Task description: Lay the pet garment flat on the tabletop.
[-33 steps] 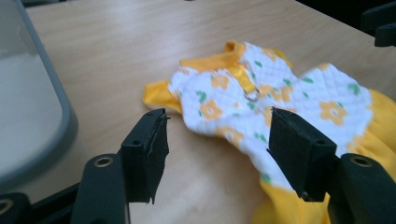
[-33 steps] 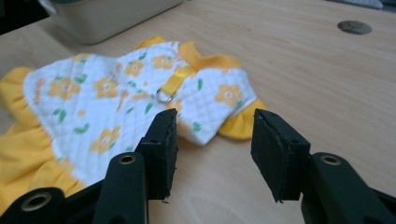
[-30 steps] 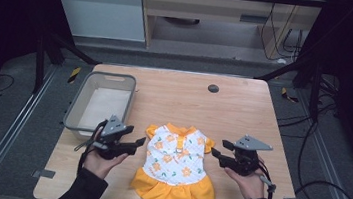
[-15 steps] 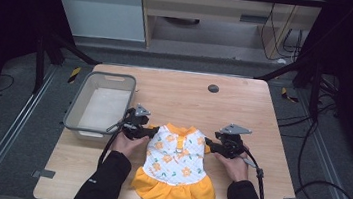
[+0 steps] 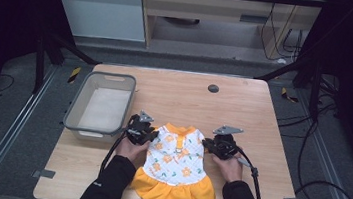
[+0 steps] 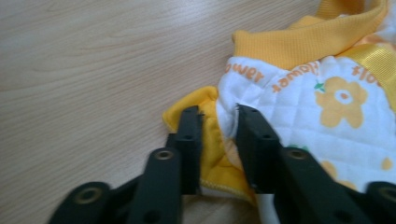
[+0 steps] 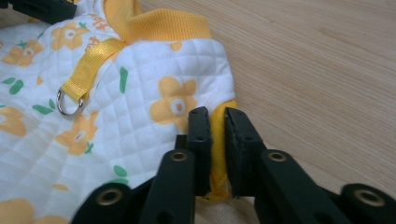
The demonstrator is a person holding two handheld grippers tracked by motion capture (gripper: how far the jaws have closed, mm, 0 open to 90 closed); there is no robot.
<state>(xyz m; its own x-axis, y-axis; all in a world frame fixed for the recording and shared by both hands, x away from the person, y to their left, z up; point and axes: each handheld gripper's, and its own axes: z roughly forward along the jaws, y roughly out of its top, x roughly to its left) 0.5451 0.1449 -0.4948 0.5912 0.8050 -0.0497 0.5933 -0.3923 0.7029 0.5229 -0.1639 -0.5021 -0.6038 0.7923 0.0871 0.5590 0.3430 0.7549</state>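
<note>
We find the small dress (image 5: 175,167) lying flat at lower centre of the high view, on the wooden table (image 5: 244,107), right of the grey tray (image 5: 75,110). The left gripper (image 5: 147,135) and right gripper (image 5: 209,144) have just been closing; each now pinches a yellow sleeve edge.

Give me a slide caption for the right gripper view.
Right gripper, its jaws just closed, pinches the yellow sleeve edge of a quilted flower-print pet dress on the wooden table.
</note>
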